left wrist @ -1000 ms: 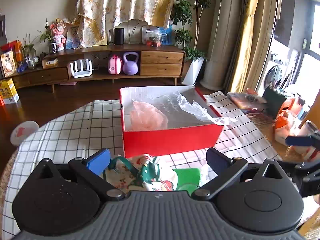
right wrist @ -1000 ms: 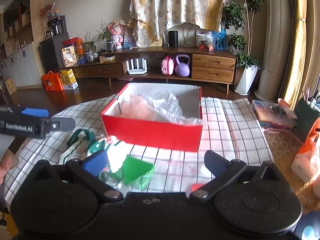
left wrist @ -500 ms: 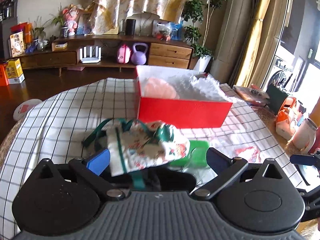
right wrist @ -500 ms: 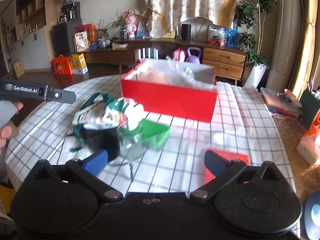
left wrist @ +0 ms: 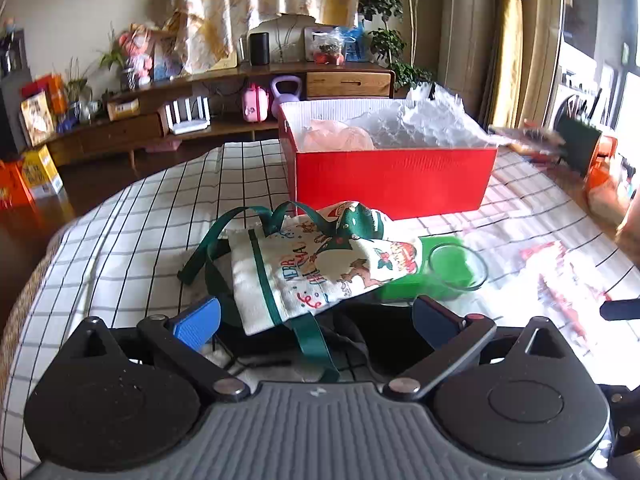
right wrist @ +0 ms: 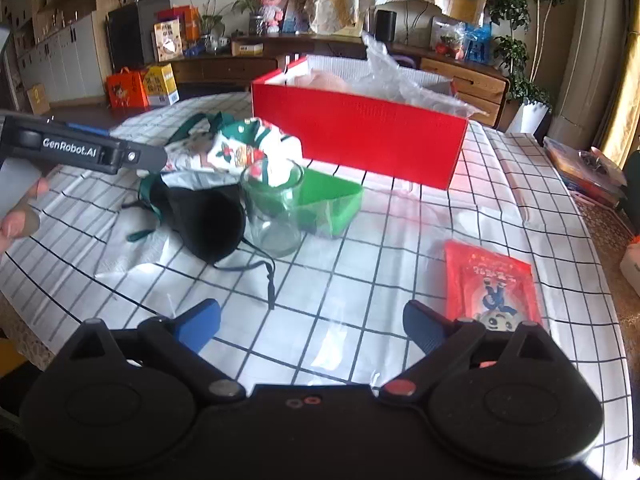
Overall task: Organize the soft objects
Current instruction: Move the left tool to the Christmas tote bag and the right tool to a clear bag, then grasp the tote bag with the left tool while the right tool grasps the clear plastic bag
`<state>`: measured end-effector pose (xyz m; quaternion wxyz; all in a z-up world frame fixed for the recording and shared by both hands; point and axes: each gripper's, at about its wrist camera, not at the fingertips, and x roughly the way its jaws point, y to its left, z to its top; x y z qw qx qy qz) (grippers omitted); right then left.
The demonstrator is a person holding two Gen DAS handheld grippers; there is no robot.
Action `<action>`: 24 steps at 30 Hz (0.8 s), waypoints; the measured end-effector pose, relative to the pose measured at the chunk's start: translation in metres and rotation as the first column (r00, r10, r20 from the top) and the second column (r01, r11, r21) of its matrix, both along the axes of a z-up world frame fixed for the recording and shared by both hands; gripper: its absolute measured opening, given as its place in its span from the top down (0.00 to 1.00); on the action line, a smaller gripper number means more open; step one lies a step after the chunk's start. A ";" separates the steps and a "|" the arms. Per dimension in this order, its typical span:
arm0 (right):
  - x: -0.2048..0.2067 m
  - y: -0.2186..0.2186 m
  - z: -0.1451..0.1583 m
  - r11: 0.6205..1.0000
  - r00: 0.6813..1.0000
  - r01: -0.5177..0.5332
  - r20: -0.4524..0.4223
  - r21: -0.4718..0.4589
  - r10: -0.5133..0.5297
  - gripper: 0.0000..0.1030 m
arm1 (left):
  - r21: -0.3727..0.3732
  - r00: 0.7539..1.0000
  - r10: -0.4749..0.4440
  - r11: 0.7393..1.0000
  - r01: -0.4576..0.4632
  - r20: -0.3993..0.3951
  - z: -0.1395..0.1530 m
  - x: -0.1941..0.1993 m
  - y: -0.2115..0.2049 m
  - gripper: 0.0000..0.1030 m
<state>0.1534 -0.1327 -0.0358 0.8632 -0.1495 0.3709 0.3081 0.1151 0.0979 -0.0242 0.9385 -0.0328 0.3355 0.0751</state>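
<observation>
A Christmas-print drawstring bag [left wrist: 320,264] with green ribbons lies on the checked tablecloth, draped over a black face mask [right wrist: 204,220]. My left gripper [left wrist: 316,320] is open, its fingers on either side of the bag's near end and touching nothing. The red box [left wrist: 392,176] stands behind, holding a pink soft item [left wrist: 340,140] and crumpled clear plastic [left wrist: 420,124]. My right gripper [right wrist: 312,322] is open over bare cloth, nearer than the mask, with nothing between its fingers. The bag [right wrist: 240,148] also shows in the right wrist view.
A glass jar [right wrist: 274,208] and a green box [right wrist: 332,204] stand between the bag and the red box [right wrist: 360,128]. A red packet [right wrist: 492,280] lies at the right. A hand [right wrist: 20,216] holds the left gripper. The table's edge curves at the left.
Both grippers have drawn back toward the table's near edge and dropped lower. The bag and mask now lie further ahead, and the red packet has come fully into the right view.
</observation>
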 end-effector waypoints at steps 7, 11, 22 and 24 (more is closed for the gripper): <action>0.023 0.011 -0.028 0.998 0.999 -0.017 -0.045 -0.061 0.014 0.12 | 0.067 0.998 -0.067 0.996 0.067 -0.009 -0.021 0.027 -0.008 0.00; 0.031 0.018 -0.035 0.996 0.998 -0.034 -0.045 -0.084 0.031 0.17 | 0.114 0.995 -0.100 0.988 0.102 -0.019 -0.030 0.042 -0.014 0.00; 0.042 0.017 -0.048 0.995 0.997 -0.034 -0.070 -0.094 0.027 0.55 | 0.125 0.992 -0.124 0.984 0.127 -0.038 -0.043 0.067 -0.014 0.16; 0.042 0.016 -0.047 0.995 0.998 -0.034 -0.065 -0.094 0.028 0.63 | 0.122 0.991 -0.123 0.984 0.128 -0.043 -0.045 0.069 -0.013 0.22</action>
